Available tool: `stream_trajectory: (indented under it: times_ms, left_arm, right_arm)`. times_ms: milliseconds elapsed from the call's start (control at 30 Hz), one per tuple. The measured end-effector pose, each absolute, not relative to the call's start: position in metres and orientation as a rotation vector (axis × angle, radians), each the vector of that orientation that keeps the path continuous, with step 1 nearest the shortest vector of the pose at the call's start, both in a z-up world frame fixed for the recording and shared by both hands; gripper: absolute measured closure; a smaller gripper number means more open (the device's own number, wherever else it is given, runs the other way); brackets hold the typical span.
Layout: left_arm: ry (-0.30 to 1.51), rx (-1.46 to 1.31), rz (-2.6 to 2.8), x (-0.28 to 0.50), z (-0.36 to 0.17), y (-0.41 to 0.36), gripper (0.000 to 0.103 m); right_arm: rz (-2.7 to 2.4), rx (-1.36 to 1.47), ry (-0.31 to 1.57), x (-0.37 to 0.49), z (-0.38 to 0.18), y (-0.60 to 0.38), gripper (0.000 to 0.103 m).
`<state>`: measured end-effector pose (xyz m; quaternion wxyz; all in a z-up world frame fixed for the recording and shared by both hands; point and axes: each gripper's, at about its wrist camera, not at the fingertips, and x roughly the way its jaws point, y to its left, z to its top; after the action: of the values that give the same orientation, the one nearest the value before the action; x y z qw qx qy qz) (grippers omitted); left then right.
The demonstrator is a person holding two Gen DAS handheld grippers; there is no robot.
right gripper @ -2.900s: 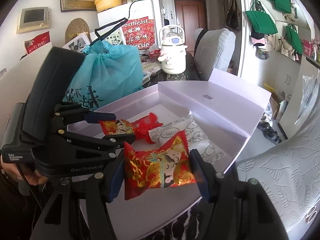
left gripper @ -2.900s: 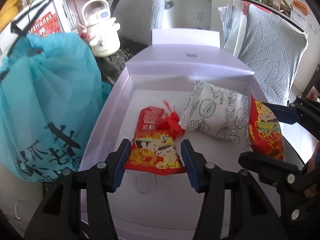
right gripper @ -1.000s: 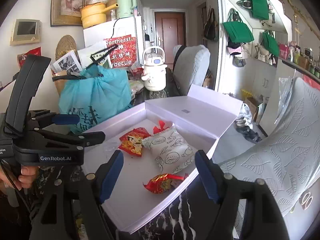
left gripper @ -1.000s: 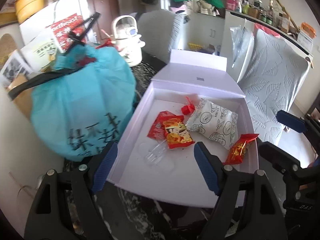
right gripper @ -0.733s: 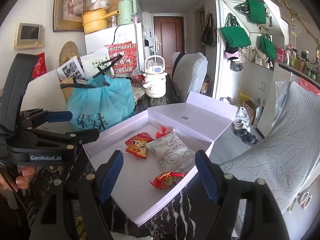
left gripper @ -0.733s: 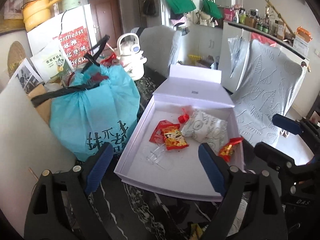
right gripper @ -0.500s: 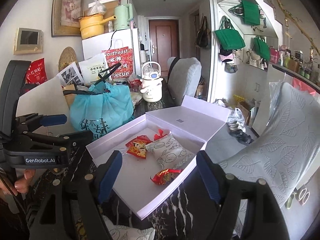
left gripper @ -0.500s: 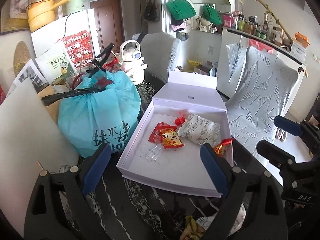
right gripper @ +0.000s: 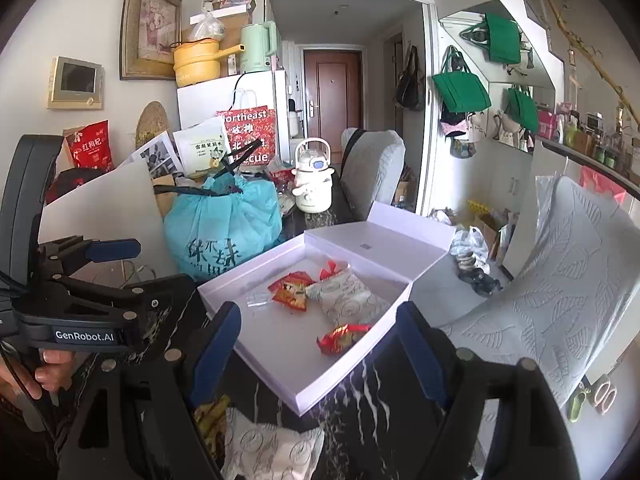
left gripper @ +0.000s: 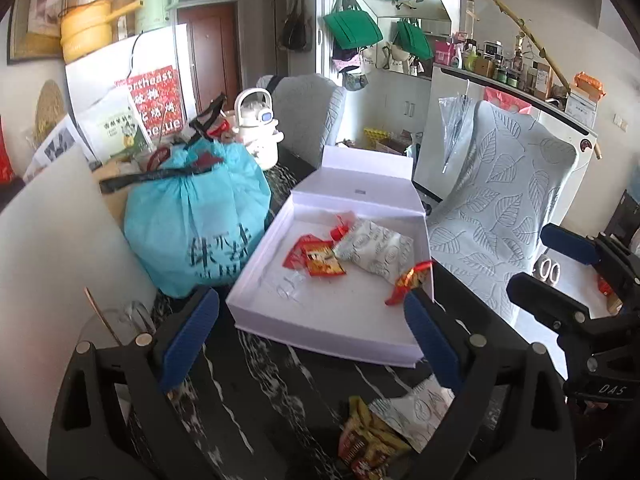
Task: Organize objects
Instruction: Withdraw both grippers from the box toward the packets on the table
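Observation:
An open white box (left gripper: 256, 304) (right gripper: 304, 396) lies on the dark marble table. In it are a white patterned snack pack (left gripper: 376, 248) (right gripper: 348, 296), red snack packets (left gripper: 320, 260) (right gripper: 290, 290) and a red packet (left gripper: 410, 280) (right gripper: 340, 338) at its near right edge. My left gripper (left gripper: 312, 344) is open and empty, pulled back above the table. My right gripper (right gripper: 320, 352) is open and empty, also back from the box. A white patterned pack (left gripper: 416, 412) (right gripper: 272, 444) and a yellow-red packet (left gripper: 368, 440) (right gripper: 210, 412) lie on the table near me.
A tied teal bag (left gripper: 192, 216) (right gripper: 222, 228) stands left of the box, with a white kettle (left gripper: 258, 132) (right gripper: 312, 182) behind. A leaf-patterned chair (left gripper: 500, 208) (right gripper: 560, 280) is right of the table. A white board (left gripper: 52, 240) leans at the left.
Both grippers let go of their red packets into the box, opened wide and drew back and up from it. The packs on the near table have come into view.

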<state>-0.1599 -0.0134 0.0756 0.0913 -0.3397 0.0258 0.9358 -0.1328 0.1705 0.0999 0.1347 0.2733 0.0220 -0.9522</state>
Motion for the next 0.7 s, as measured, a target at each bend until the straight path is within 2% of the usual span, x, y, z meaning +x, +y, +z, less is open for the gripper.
stream_trajectory:
  times_ms: [700]
  left_arm:
    - [0.082,-1.139,2.811,-0.112,0.051,-0.028,0.009]
  right_arm:
    - [-2.657,0.892,0.114,-0.092,0.074,0.152,0.022]
